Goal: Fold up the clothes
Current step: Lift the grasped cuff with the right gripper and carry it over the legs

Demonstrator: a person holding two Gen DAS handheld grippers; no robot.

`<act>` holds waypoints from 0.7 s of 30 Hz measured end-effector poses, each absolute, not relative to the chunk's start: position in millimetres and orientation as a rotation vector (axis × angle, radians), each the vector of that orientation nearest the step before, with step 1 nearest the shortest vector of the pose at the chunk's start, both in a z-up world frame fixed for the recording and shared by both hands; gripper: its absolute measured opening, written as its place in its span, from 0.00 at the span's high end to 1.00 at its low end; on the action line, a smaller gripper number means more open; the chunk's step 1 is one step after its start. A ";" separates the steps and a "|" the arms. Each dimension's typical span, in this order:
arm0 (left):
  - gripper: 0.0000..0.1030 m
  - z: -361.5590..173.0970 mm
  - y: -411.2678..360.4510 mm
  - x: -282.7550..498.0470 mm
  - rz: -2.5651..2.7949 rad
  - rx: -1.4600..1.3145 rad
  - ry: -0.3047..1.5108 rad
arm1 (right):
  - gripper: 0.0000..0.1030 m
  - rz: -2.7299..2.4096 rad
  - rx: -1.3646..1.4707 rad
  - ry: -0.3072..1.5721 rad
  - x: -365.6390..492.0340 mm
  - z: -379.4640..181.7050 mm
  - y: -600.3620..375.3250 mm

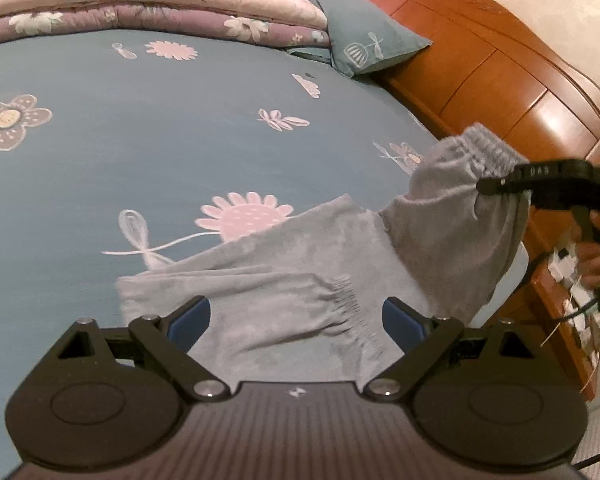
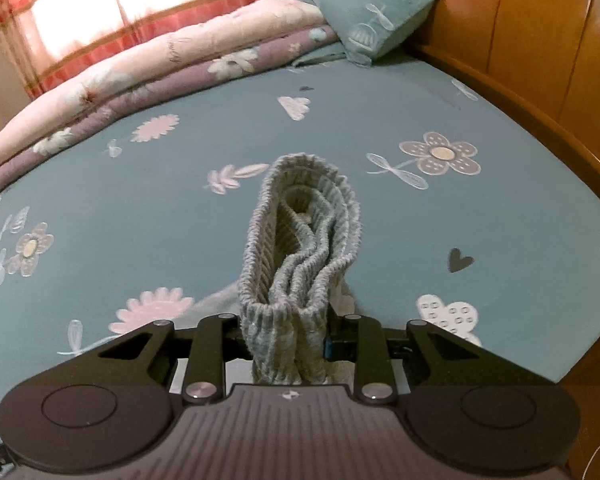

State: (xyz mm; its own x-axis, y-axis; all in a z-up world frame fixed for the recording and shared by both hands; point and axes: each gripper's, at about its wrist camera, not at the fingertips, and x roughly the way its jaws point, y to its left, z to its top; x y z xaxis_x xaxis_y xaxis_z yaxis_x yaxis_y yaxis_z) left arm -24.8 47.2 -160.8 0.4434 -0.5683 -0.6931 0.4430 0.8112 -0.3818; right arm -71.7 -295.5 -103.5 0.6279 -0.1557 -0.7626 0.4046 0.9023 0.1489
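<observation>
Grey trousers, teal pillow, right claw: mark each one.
Grey trousers [image 1: 268, 304]: left wrist view, on the flat leg fabric.
Teal pillow [image 2: 364, 12]: right wrist view, on its front face.
Right claw [image 2: 288, 340]: right wrist view, midway between its fingertips, clamped on the trousers' elastic waistband.

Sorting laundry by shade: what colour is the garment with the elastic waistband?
Light grey, plain, no pattern. The garment shows best in the left wrist view.

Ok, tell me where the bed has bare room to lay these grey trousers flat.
The widest bare stretch is the middle of the blue sheet, between the folded quilts at the far edge and the grey trousers near the left claw. Crowded spots: the pillow corner by the headboard, and where the right claw grips the waistband.
</observation>
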 end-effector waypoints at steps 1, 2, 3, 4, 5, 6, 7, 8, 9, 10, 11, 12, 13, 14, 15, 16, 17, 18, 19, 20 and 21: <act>0.10 -160.3 54.7 -25.3 -0.633 -0.150 0.915 | 0.70 -0.325 0.316 0.833 -70.1 -100.8 -285.5; 0.10 -159.9 62.4 -25.9 -0.633 -0.153 0.916 | 0.70 -0.323 0.312 0.831 -68.3 -98.5 -275.6; 0.10 -159.7 69.8 -26.5 -0.632 -0.157 0.917 | 0.70 -0.320 0.309 0.829 -66.6 -97.0 -266.3; 0.10 -160.3 75.6 -27.3 -0.626 -0.162 0.919 | 0.70 -0.314 0.305 0.828 -64.9 -95.7 -257.3; 0.10 -161.0 81.5 -28.2 -0.619 -0.168 0.921 | 0.70 -0.311 0.303 0.827 -63.4 -95.5 -249.7; 0.10 -161.8 87.3 -29.0 -0.611 -0.175 0.924 | 0.70 -0.307 0.301 0.829 -62.0 -95.8 -243.2; 0.10 -163.5 92.5 -29.9 -0.600 -0.186 0.928 | 0.70 -0.303 0.298 0.832 -60.5 -96.1 -236.8; 0.10 -165.1 97.7 -30.9 -0.587 -0.201 0.930 | 0.70 -0.298 0.295 0.835 -59.0 -96.4 -230.4; 0.10 -166.8 102.2 -31.6 -0.575 -0.217 0.932 | 0.70 -0.294 0.289 0.838 -56.5 -96.7 -224.8; 0.10 -168.5 107.2 -32.3 -0.562 -0.232 0.934 | 0.70 -0.291 0.284 0.838 -54.5 -96.2 -219.3; 0.10 -170.4 110.9 -32.4 -0.548 -0.245 0.937 | 0.70 -0.286 0.277 0.835 -53.0 -94.6 -213.3; 0.10 -172.1 114.0 -32.6 -0.536 -0.255 0.938 | 0.70 -0.280 0.269 0.831 -51.5 -92.9 -207.0; 0.10 -173.2 117.0 -32.8 -0.528 -0.266 0.937 | 0.70 -0.273 0.261 0.827 -50.1 -91.1 -200.8; 0.10 -173.8 120.1 -33.0 -0.525 -0.276 0.937 | 0.70 -0.263 0.250 0.826 -48.7 -89.5 -193.5; 0.10 -174.4 123.1 -33.3 -0.521 -0.285 0.937 | 0.70 -0.252 0.238 0.825 -47.3 -88.0 -185.7; 0.10 -175.1 124.8 -33.4 -0.518 -0.289 0.939 | 0.70 -0.237 0.221 0.825 -45.9 -86.9 -177.6; 0.10 -175.6 126.4 -33.7 -0.511 -0.291 0.939 | 0.70 -0.219 0.198 0.828 -44.2 -86.7 -168.8; 0.10 -176.1 128.1 -34.1 -0.501 -0.294 0.939 | 0.70 -0.204 0.177 0.830 -43.0 -87.0 -160.4; 0.10 -176.6 130.3 -34.6 -0.490 -0.300 0.940 | 0.70 -0.190 0.159 0.834 -42.2 -88.2 -152.0; 0.10 -177.4 133.2 -35.5 -0.477 -0.308 0.941 | 0.70 -0.173 0.138 0.840 -42.0 -90.1 -143.1; 0.10 -178.4 136.5 -36.4 -0.467 -0.314 0.941 | 0.70 -0.159 0.118 0.842 -42.2 -91.9 -135.2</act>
